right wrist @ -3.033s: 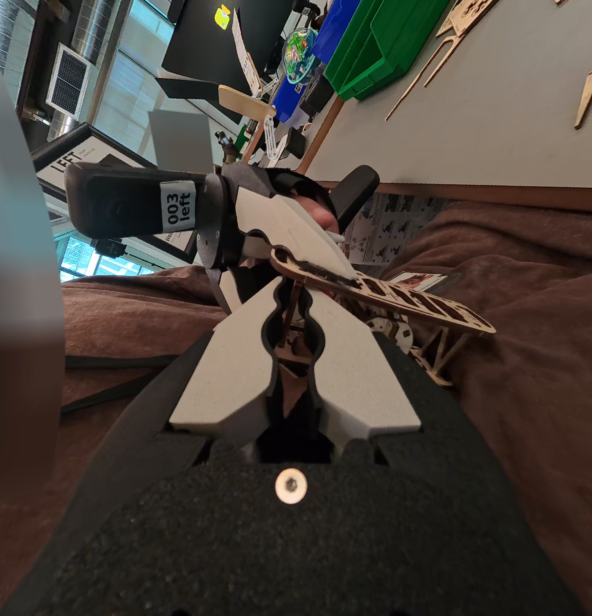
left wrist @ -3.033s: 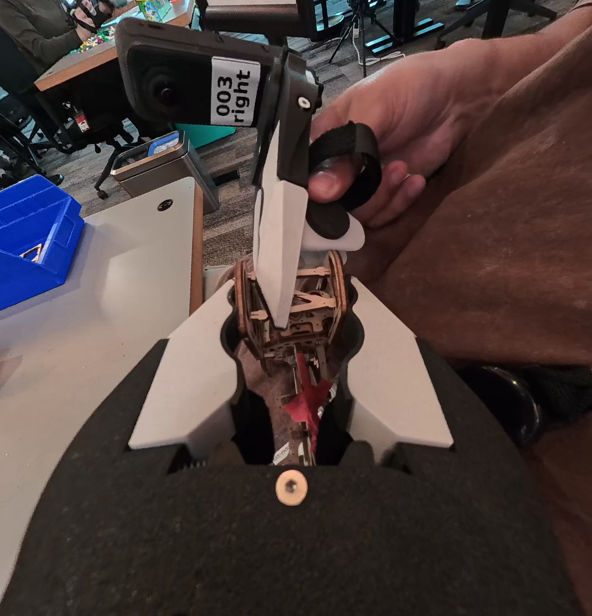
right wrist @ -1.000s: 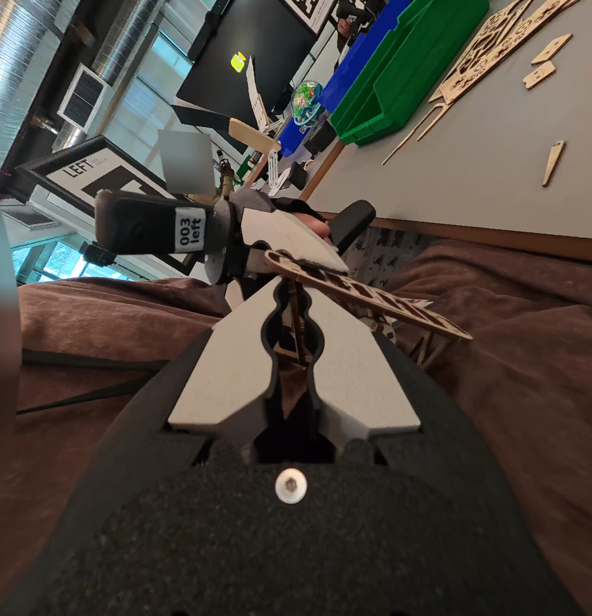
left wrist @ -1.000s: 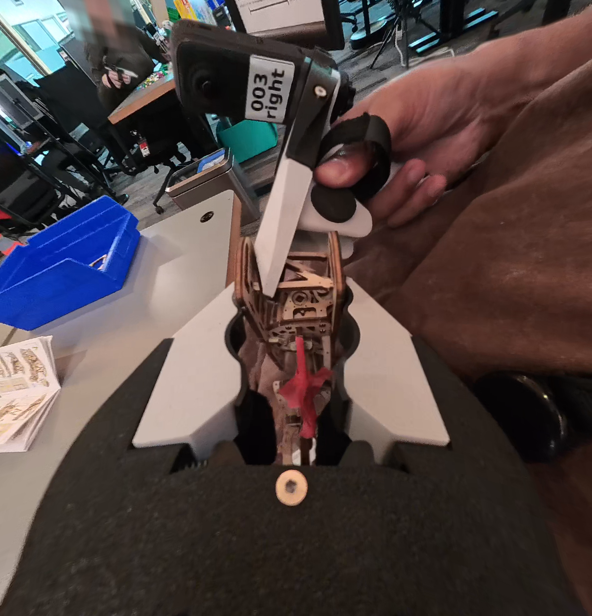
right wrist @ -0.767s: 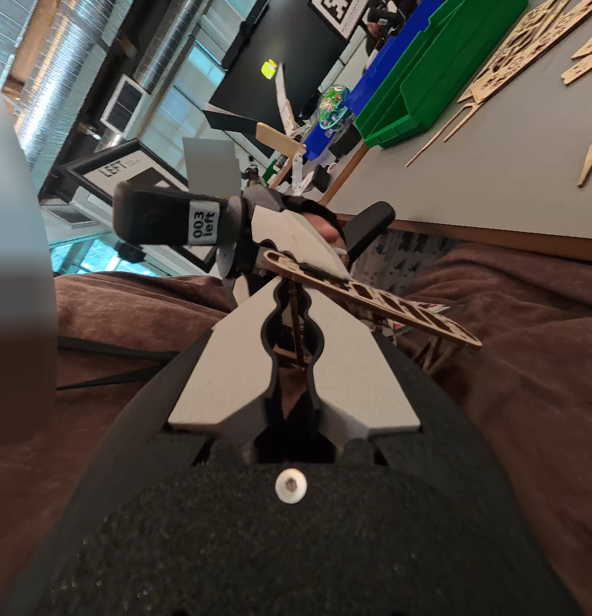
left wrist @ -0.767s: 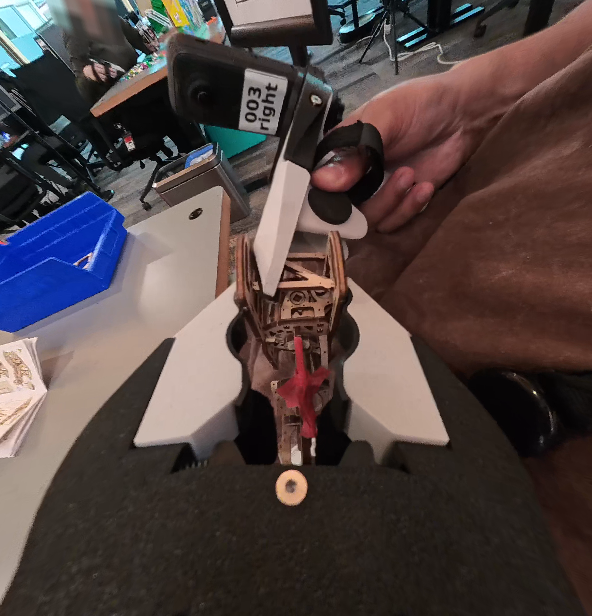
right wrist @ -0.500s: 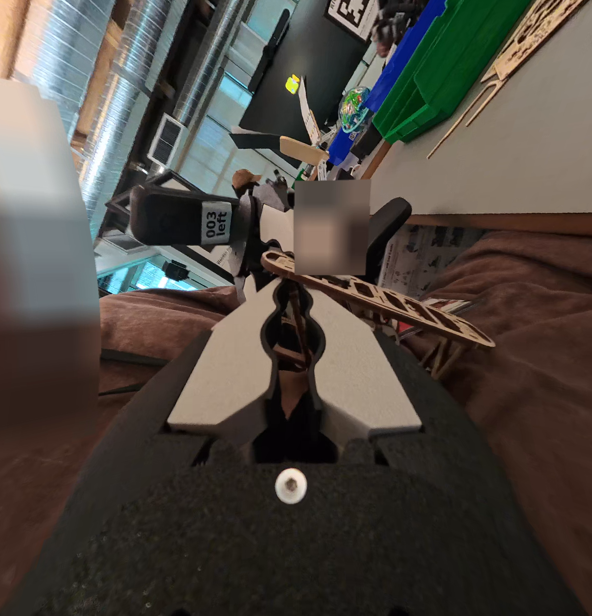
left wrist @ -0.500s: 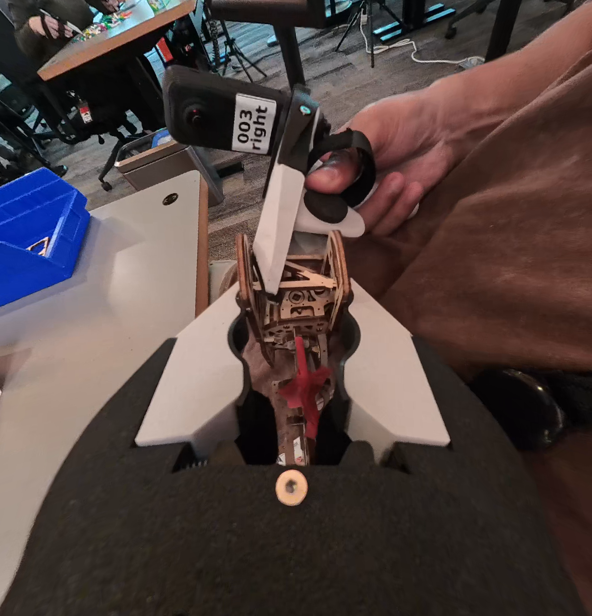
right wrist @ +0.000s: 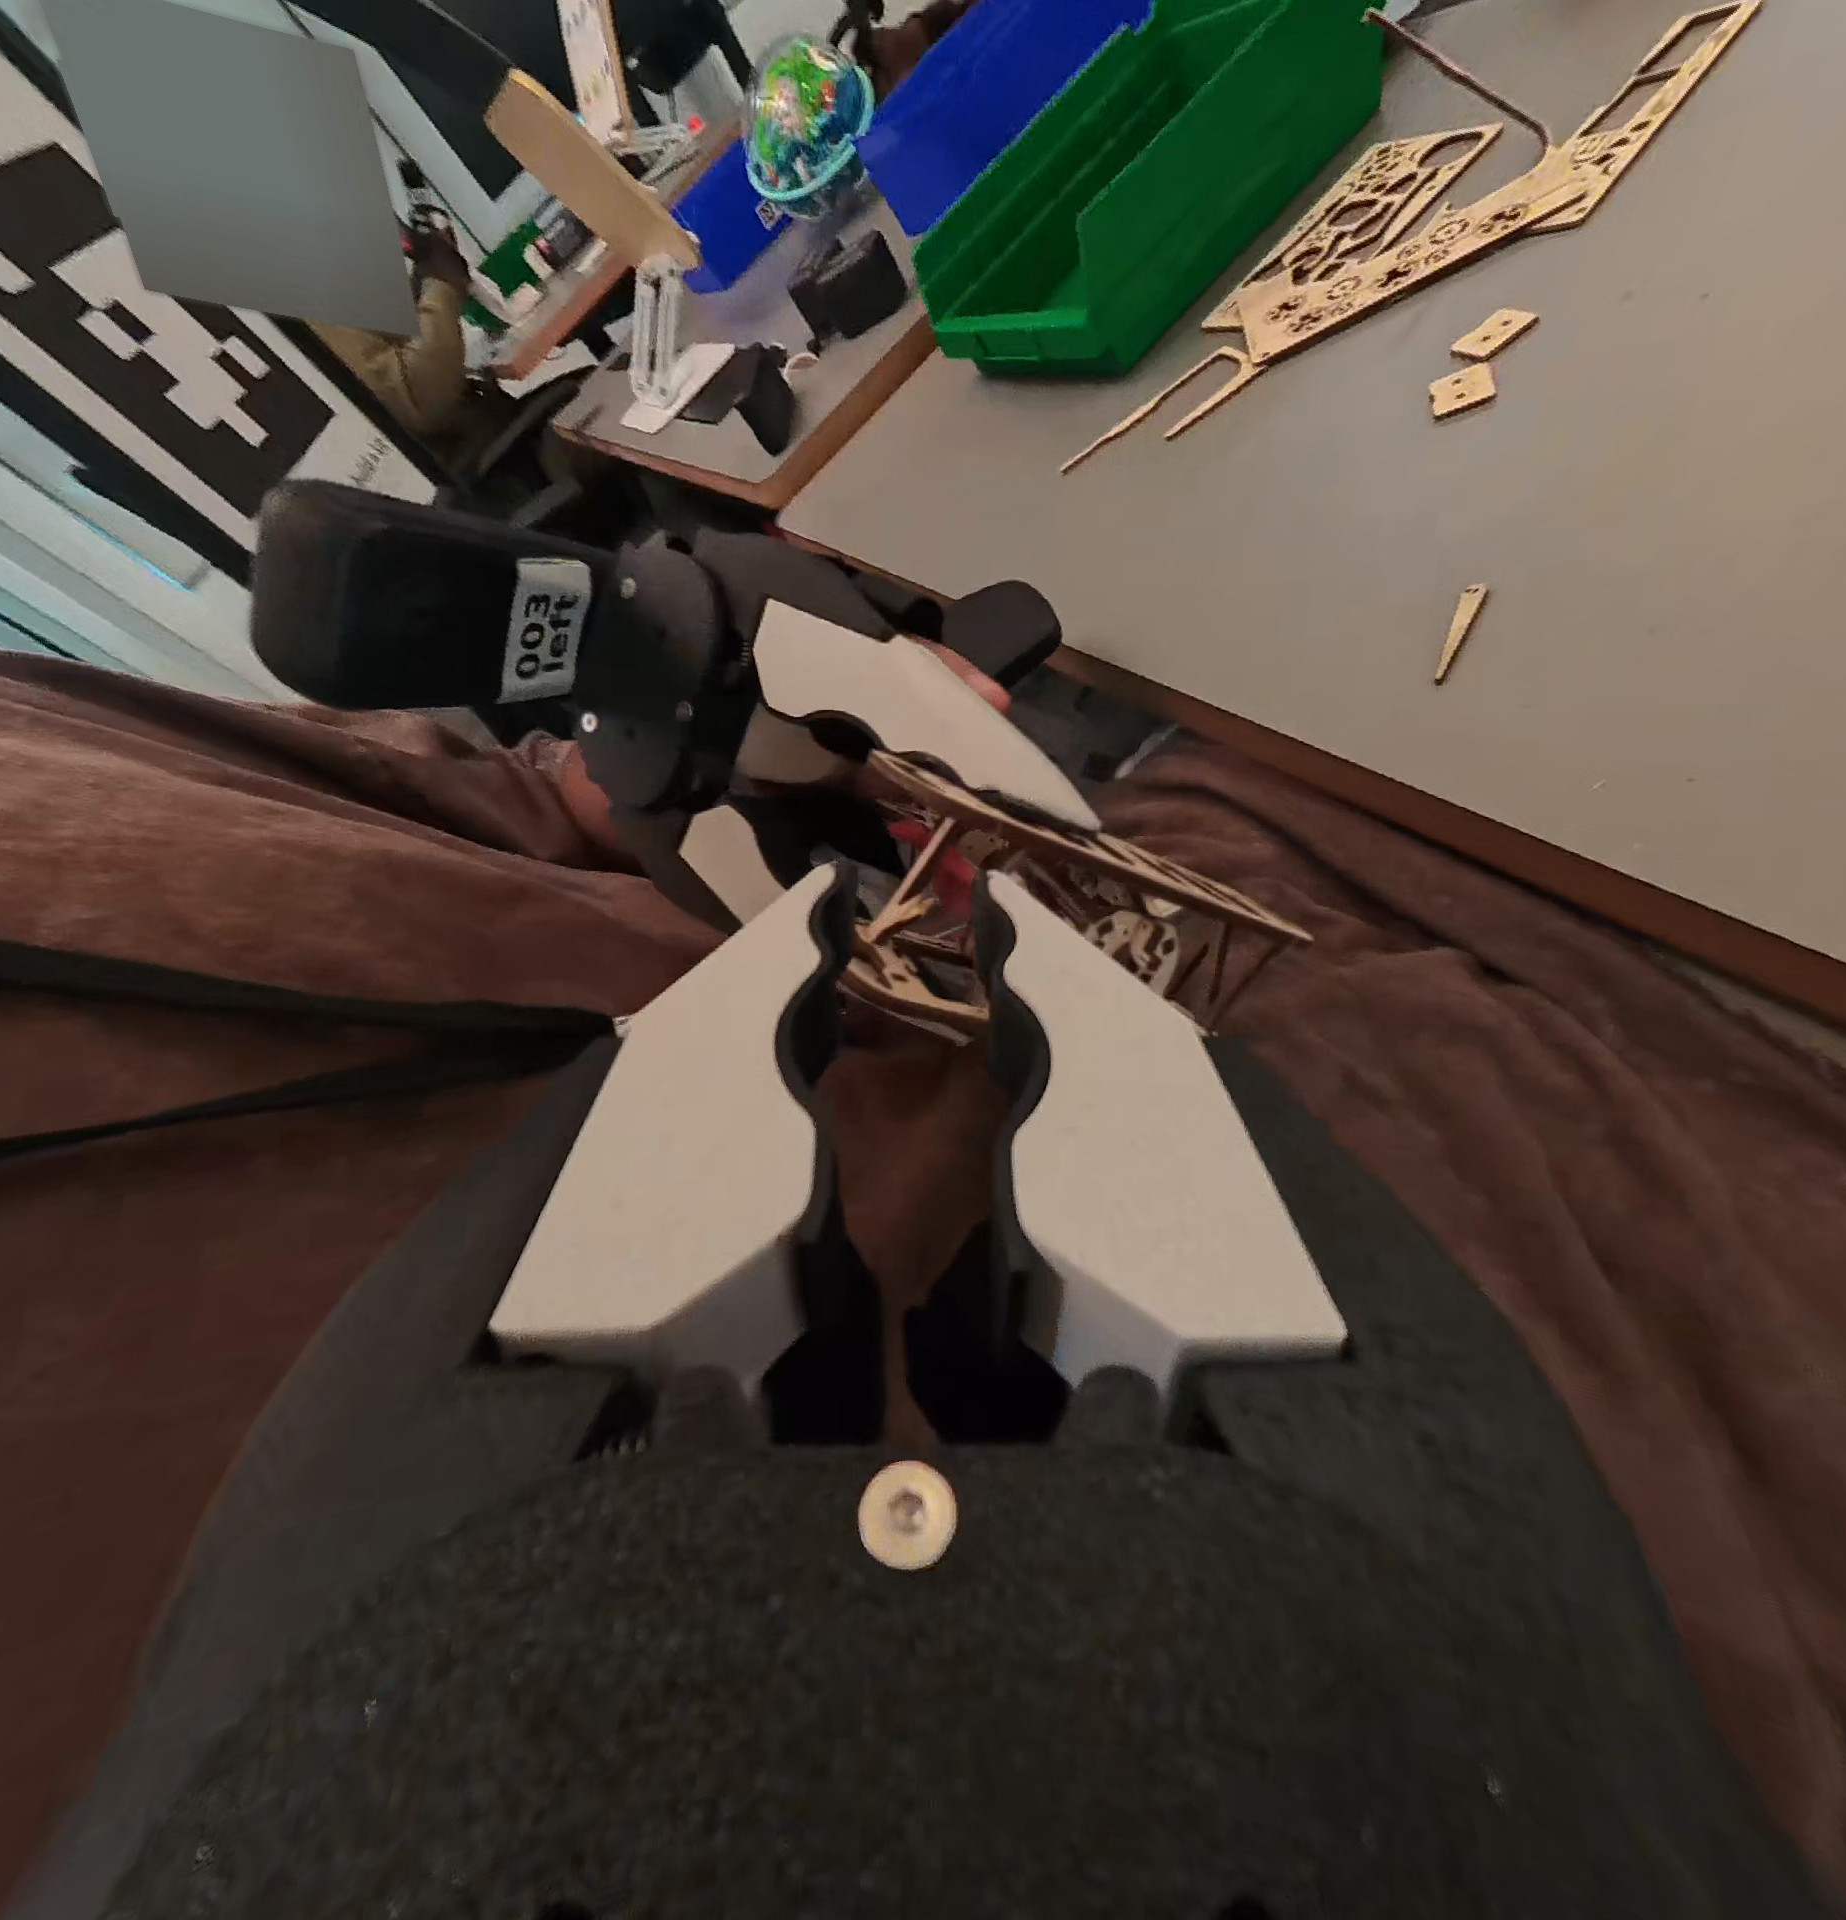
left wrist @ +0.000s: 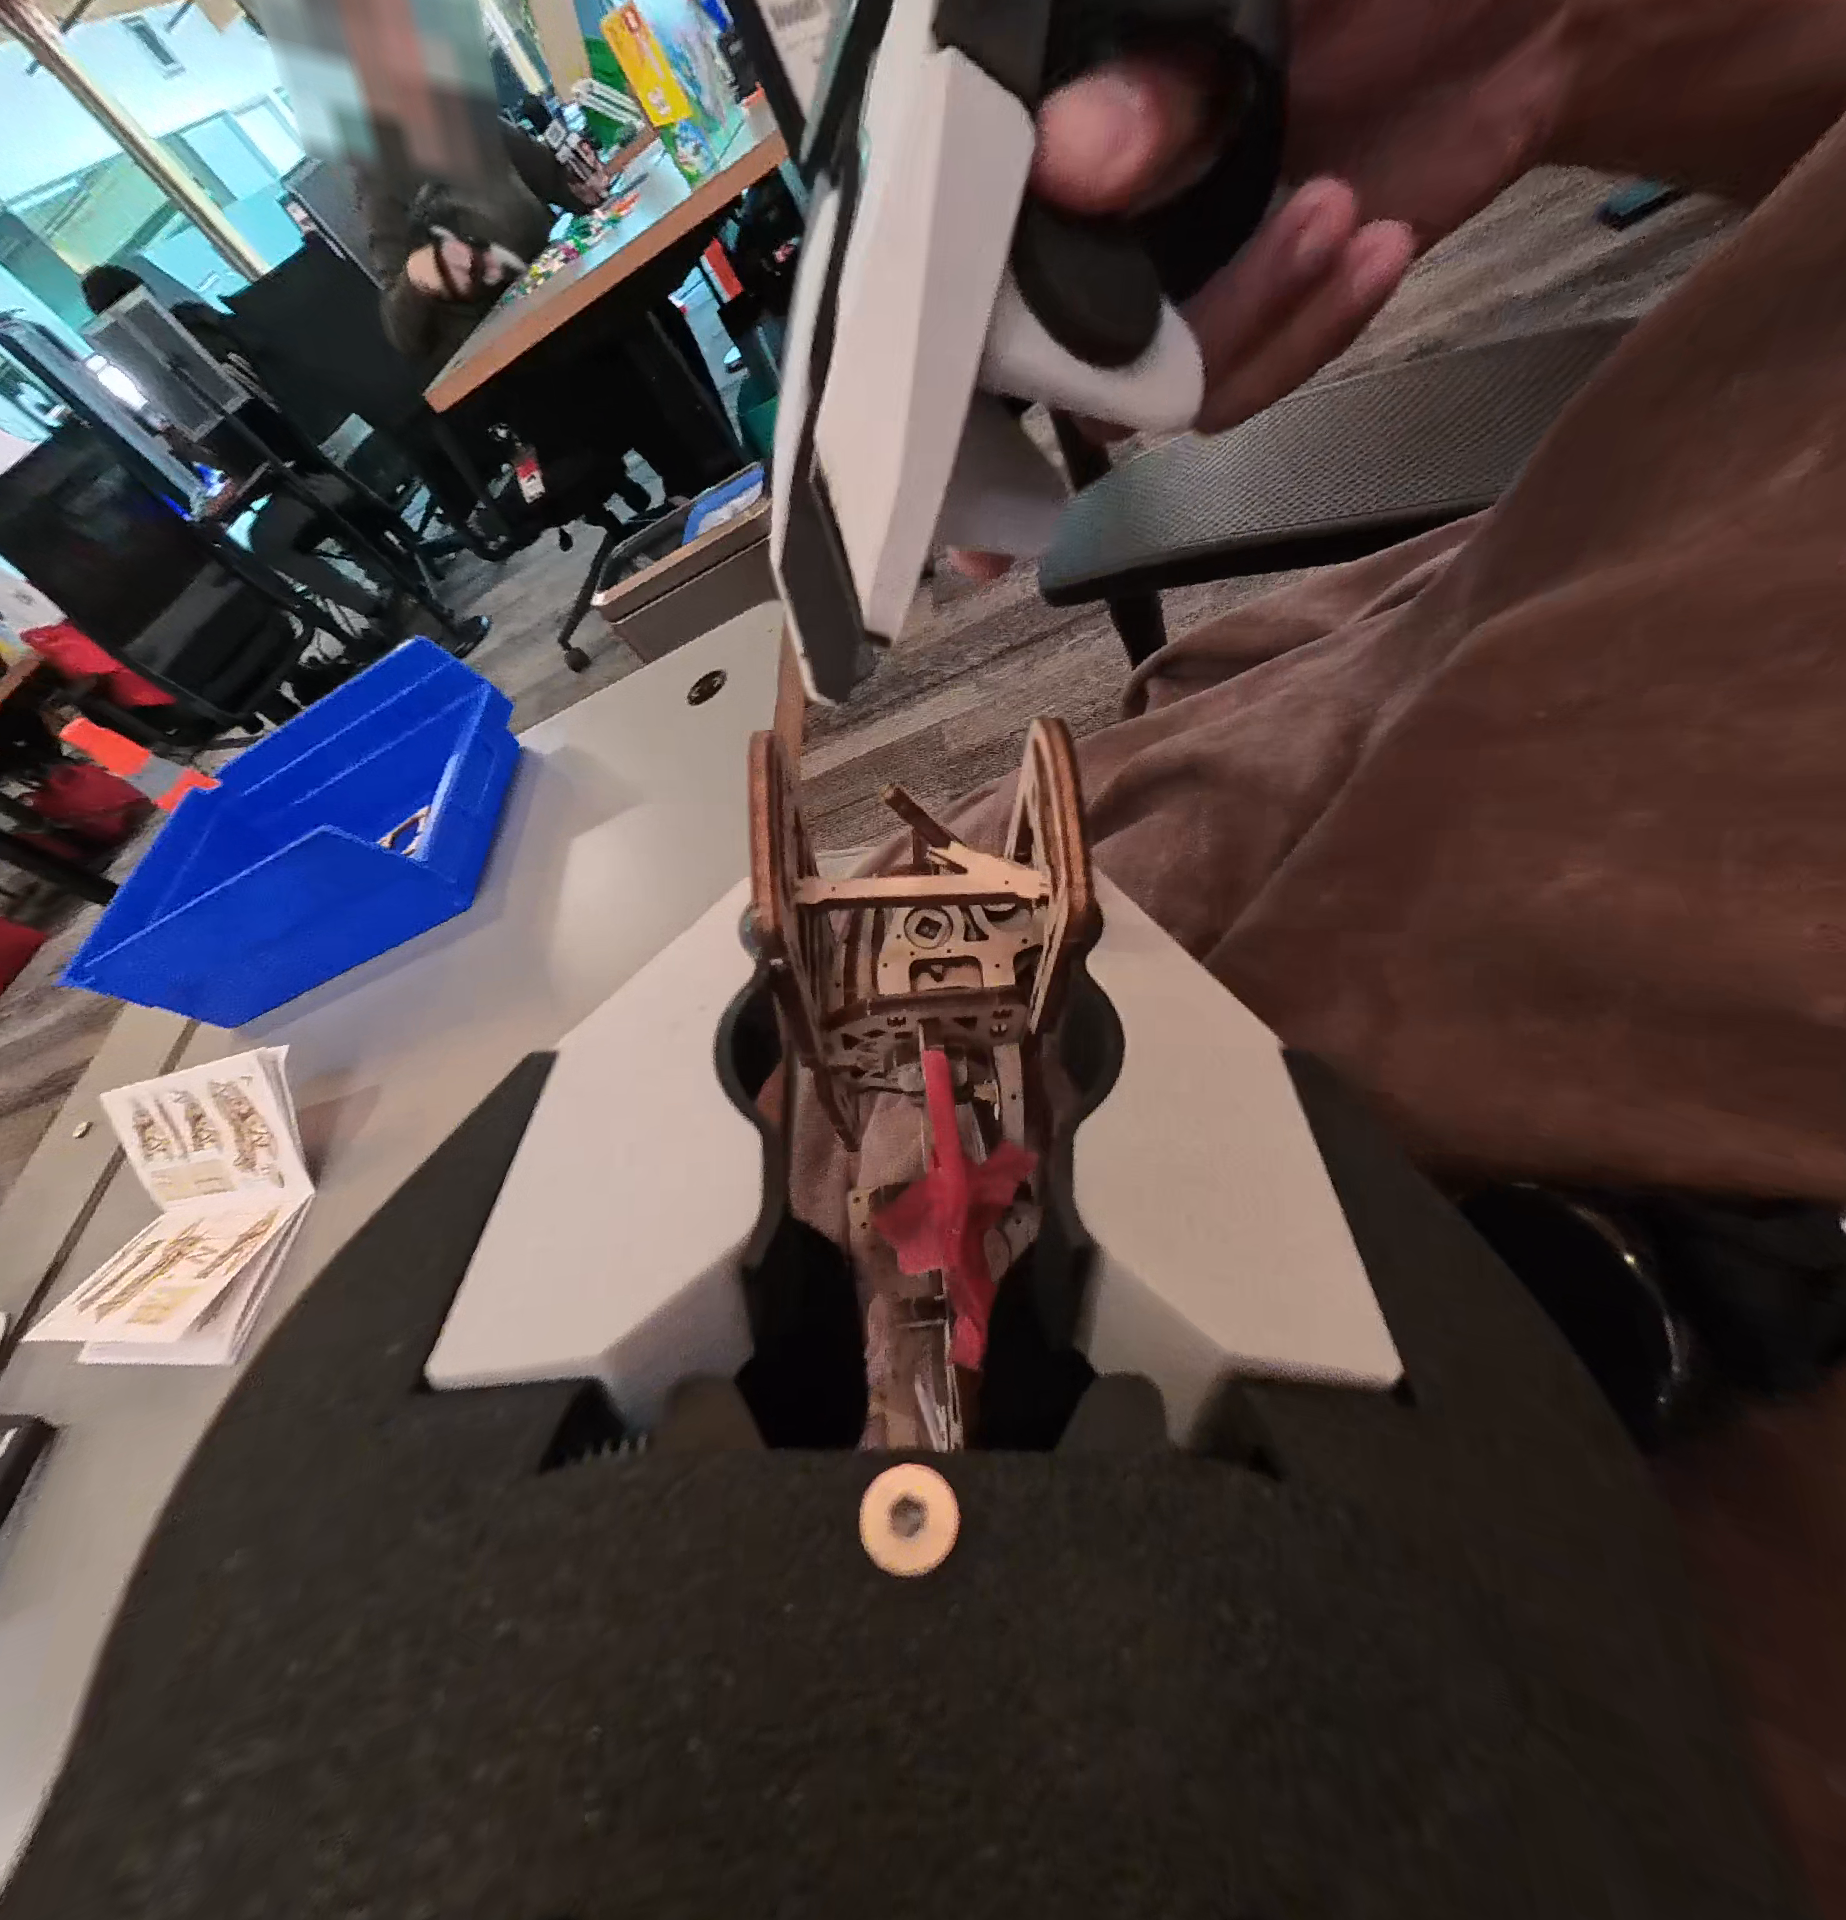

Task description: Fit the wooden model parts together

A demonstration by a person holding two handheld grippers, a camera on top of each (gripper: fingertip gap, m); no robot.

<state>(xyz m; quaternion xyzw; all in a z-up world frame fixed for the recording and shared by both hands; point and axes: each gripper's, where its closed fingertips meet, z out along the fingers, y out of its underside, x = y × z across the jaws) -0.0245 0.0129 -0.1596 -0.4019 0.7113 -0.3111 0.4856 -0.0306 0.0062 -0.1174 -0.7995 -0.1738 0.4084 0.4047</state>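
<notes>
Right gripper fingers stand apart and empty just short of the wooden model clamped by the left gripper.

Open office (shared), desks, swivel chairs

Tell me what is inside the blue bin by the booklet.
In the left wrist view, the blue bin shows one pale wooden piece above its near wall. That wall covers the rest of the floor, so anything else inside cannot be seen.

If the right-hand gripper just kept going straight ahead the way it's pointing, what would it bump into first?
Probably the wooden model, which sits right past the right gripper fingertips, held by the left gripper. The right gripper is open and empty; the exact gap is hard to judge.
</notes>
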